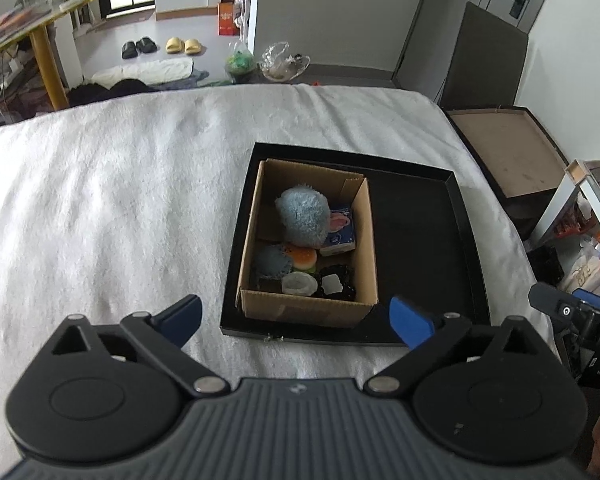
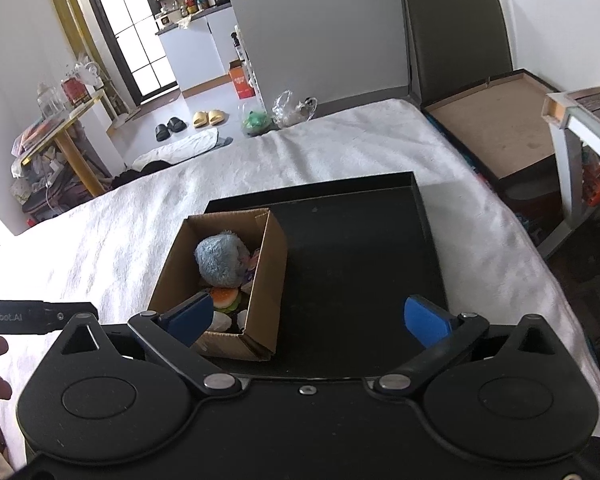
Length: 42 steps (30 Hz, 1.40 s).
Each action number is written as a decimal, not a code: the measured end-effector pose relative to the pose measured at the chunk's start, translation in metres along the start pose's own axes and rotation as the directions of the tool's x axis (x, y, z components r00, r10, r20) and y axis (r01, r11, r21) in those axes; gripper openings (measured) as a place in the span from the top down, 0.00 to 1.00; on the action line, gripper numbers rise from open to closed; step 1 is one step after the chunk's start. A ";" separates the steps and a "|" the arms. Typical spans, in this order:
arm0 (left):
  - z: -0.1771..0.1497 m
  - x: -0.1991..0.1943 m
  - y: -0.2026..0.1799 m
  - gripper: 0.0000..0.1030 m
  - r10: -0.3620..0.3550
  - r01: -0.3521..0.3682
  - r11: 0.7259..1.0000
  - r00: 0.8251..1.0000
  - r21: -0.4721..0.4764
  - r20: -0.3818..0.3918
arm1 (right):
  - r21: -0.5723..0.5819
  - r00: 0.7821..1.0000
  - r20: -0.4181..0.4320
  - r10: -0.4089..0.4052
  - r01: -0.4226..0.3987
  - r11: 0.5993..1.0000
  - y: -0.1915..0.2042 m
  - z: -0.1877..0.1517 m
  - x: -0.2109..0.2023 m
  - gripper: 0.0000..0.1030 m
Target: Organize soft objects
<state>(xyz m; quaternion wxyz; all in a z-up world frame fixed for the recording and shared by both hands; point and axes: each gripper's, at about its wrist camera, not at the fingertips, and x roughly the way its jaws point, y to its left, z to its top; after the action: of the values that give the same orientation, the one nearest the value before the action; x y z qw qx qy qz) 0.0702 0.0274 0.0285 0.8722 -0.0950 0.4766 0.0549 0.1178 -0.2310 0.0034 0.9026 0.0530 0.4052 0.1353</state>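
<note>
Now, the scene in labelled lines:

Left hand-held gripper (image 1: 296, 322): wide open; nothing is between its blue fingers (image 1: 410, 320); it hovers over the white blanket (image 1: 112, 200), just in front of the near edge of the black tray (image 1: 424, 248).

Right hand-held gripper (image 2: 306, 318): also spread open and holding nothing; in its own view the left blue finger (image 2: 190, 316) overlaps the near corner of the cardboard box (image 2: 268, 280), but I cannot tell if it touches it; the other finger is over the tray's bare part.

Cardboard box (image 1: 366, 240): open at the top; it stands upright in the left part of the black tray; the tray lies on the bed.

Soft objects: all are inside the box; a fluffy blue plush ball (image 1: 302, 216) sits in the far half, leaning on a small blue printed packet (image 1: 342, 232); a burger-shaped toy (image 1: 302, 258) lies just in front of the ball; a second blue fuzzy piece (image 1: 272, 262) is at its left; a white soft piece (image 1: 298, 284) and a black lacy item (image 1: 338, 282) rest against the near wall.

Tray, right part: bare black surface.

Floor beyond the bed: black slippers (image 1: 138, 46) and yellow slippers (image 1: 184, 45) stand side by side; an orange carton (image 1: 227, 16) is farther back.
</note>
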 end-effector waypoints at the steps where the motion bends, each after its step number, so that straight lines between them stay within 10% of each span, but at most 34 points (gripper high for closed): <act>1: -0.001 -0.004 0.000 0.03 -0.001 0.001 1.000 1.000 -0.004 0.006 | 0.003 1.000 0.003 0.001 -0.001 1.000 -0.002 -0.001 -0.003 0.00; 42: -0.027 -0.062 0.007 0.02 -0.046 0.043 0.999 0.995 0.033 0.090 | -0.028 0.999 0.045 0.000 0.002 1.000 0.018 -0.017 -0.059 0.00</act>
<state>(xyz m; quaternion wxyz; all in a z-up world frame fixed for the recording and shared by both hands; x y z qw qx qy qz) 0.0132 0.0284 0.0652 0.8955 -0.0894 0.4349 0.0323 0.0644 -0.2312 0.0382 0.9121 0.0430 0.3831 0.1393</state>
